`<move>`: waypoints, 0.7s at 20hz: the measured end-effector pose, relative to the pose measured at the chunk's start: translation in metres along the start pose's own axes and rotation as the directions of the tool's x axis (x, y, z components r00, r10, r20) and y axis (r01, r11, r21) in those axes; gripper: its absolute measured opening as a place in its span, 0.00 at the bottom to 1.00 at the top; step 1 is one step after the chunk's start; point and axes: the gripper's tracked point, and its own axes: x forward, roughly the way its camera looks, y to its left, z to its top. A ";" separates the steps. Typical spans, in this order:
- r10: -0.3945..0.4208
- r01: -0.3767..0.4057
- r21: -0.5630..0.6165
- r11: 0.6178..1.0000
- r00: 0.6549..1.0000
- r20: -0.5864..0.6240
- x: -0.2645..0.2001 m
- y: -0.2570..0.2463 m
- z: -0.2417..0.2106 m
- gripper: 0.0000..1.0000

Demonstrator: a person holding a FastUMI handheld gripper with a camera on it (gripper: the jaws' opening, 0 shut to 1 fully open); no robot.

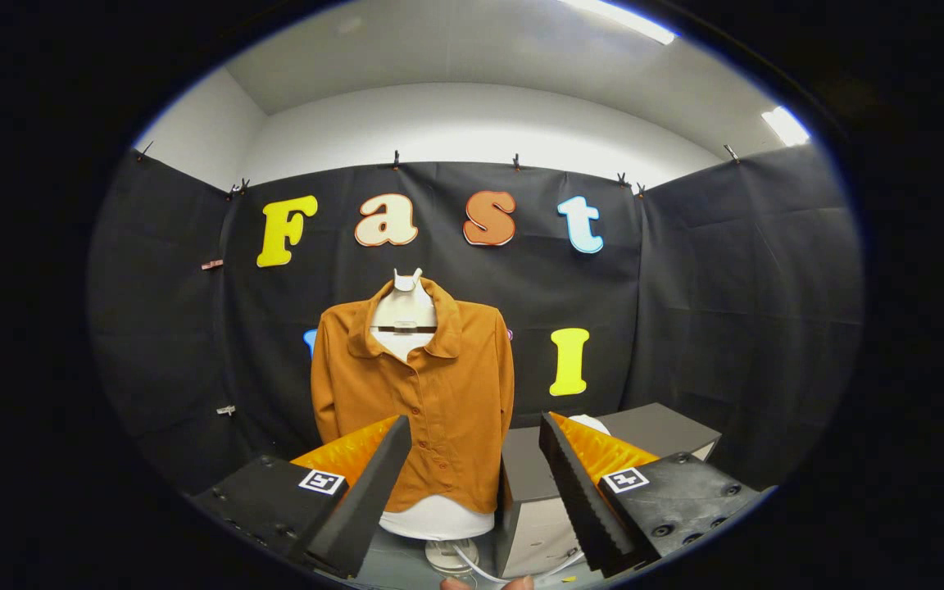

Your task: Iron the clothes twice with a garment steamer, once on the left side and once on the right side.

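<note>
An orange-brown button-up shirt hangs on a white dress form that stands on a round foot, just beyond my fingers. My gripper is open, its jaws wide apart with nothing between them, and the shirt's lower half shows through the gap. A white rounded object, possibly the steamer, rests on a grey box to the right of the shirt. My right finger hides most of it. A white cable runs along the surface below the shirt.
The grey box's front face stands close to the right of the dress form. Black cloth walls close in the booth behind and on both sides. A person's fingertips show at the near edge below the cable.
</note>
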 end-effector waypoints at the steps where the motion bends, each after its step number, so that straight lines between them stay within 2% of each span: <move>1: -0.001 0.000 -0.009 1.000 1.000 -0.013 0.005 -0.005 -0.002 0.98; 9: 0.021 -0.019 0.015 1.000 0.983 -0.184 0.061 -0.063 -0.040 0.98; 14: -0.007 0.010 0.007 1.000 0.938 -0.346 0.113 -0.134 -0.089 0.99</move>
